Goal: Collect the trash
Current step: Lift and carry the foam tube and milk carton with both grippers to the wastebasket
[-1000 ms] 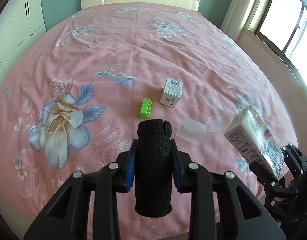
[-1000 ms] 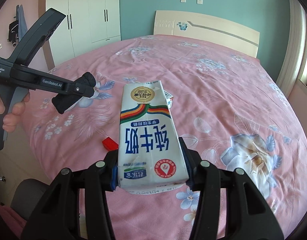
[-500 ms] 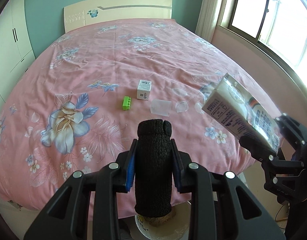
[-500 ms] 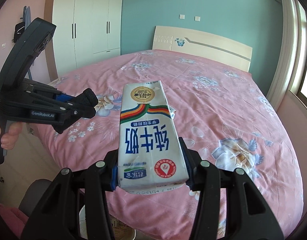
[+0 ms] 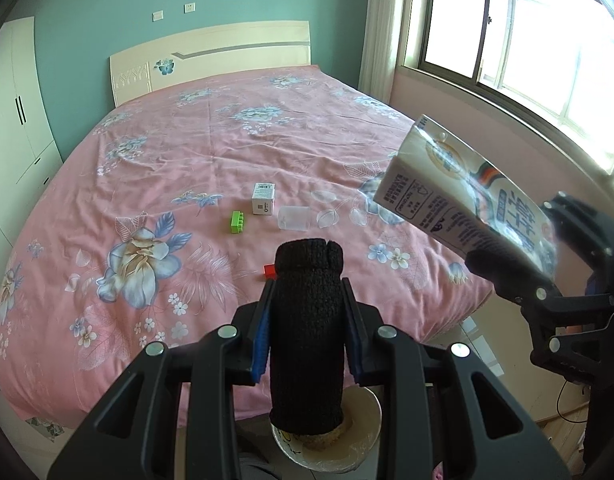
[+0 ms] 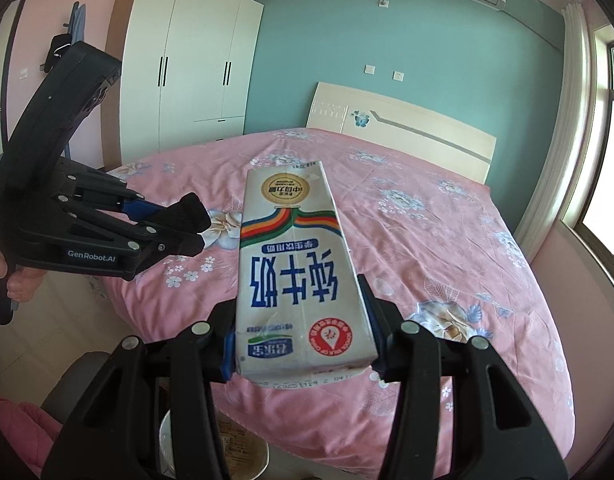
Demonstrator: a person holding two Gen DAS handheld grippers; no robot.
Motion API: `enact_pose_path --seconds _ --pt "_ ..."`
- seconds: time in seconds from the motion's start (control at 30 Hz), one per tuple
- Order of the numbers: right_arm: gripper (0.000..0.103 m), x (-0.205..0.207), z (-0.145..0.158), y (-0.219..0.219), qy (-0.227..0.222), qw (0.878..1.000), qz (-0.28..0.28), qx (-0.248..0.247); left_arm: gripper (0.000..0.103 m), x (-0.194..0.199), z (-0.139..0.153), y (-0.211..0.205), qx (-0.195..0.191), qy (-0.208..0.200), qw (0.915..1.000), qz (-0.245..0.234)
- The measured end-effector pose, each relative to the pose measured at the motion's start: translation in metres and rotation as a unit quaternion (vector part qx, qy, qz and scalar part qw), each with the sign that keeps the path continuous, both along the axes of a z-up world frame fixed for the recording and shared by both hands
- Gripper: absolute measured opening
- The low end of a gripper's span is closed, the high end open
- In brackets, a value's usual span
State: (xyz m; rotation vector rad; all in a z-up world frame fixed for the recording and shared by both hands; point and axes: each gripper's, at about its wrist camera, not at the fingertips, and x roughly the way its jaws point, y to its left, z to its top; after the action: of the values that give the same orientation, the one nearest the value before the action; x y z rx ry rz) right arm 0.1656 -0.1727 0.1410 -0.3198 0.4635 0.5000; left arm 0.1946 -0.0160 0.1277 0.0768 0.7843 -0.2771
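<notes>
Both loads were drawn back off the pink floral bed [image 5: 267, 152] over the round bin [image 5: 367, 436], left hand-held gripper [image 5: 307, 304] pinching the black knitted sleeve [image 5: 307, 332], right hand-held gripper [image 6: 301, 324] clamping the white milk carton [image 6: 295, 264], ready for dropping.

Left gripper [image 5: 307, 320] and right gripper [image 6: 303, 336] both raised, jaws clamped.

A black sleeve [image 5: 307, 336] hid most of a red block [image 5: 269, 271] on the bed [image 5: 267, 140] and part of the bin [image 5: 369, 436] below. The milk carton [image 6: 297, 276] covered the bed's middle. The small box [image 5: 263, 198] label was too small to read.
</notes>
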Motion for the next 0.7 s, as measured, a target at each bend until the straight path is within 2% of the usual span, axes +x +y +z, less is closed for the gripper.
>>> enact_pose_path --seconds 0.37,0.7 --pt "0.050 -0.044 0.015 0.002 -0.023 1.000 0.012 -0.014 0.033 -0.045 0.014 0.006 0.000 -0.031 0.9994 -0.016" --pt "0.050 -0.065 -0.012 0.009 0.000 0.999 0.026 -0.025 0.033 -0.065 -0.019 0.015 0.004 -0.009 0.9997 -0.023"
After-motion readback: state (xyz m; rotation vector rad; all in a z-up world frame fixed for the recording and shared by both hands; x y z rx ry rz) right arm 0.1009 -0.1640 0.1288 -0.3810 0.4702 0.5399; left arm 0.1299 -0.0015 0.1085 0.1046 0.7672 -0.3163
